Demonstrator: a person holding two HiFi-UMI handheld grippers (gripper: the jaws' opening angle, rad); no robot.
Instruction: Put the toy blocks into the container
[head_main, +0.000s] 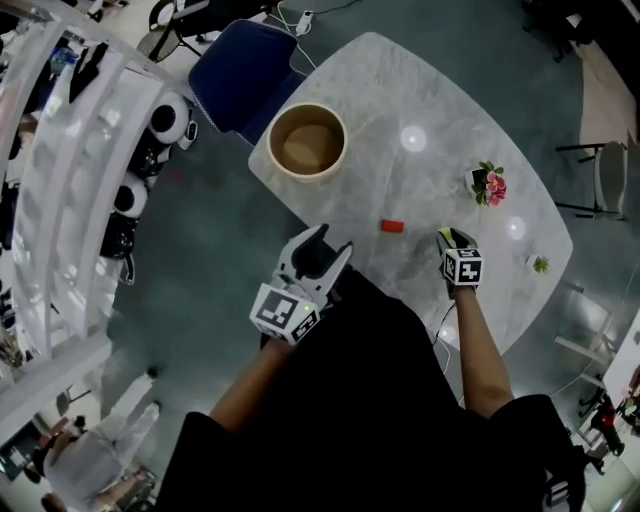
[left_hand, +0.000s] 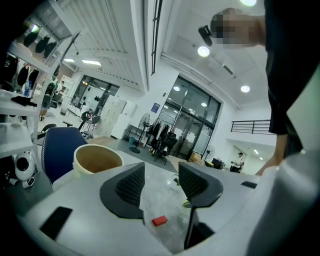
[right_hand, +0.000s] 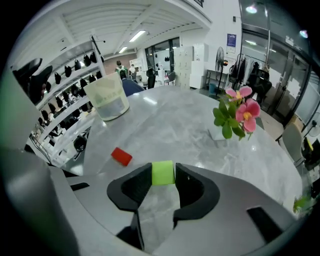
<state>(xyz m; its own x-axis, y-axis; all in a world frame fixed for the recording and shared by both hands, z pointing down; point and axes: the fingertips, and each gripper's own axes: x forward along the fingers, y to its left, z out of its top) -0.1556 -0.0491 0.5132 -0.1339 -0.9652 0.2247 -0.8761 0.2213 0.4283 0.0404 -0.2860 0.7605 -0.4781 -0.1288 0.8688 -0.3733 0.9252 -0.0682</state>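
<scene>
My right gripper (right_hand: 163, 175) is shut on a green block (right_hand: 163, 172), pinched between its two pads and held just above the marble table (head_main: 420, 100); in the head view the gripper (head_main: 447, 238) is at the table's near right. A red block (head_main: 392, 226) lies on the table between the grippers, to the left of the right one (right_hand: 121, 156) and seen low between the left jaws (left_hand: 159, 220). My left gripper (left_hand: 161, 182) stands open with nothing in it, near the table's front edge (head_main: 328, 247). The beige round container (head_main: 307, 142) stands at the table's far left (left_hand: 97, 160) (right_hand: 107, 97).
A small pot of pink flowers (head_main: 489, 185) stands on the table's right side (right_hand: 237, 116). A blue chair (head_main: 240, 70) is behind the container. White shelving (head_main: 70, 170) runs along the left. A small green sprig (head_main: 541, 264) lies at the right edge.
</scene>
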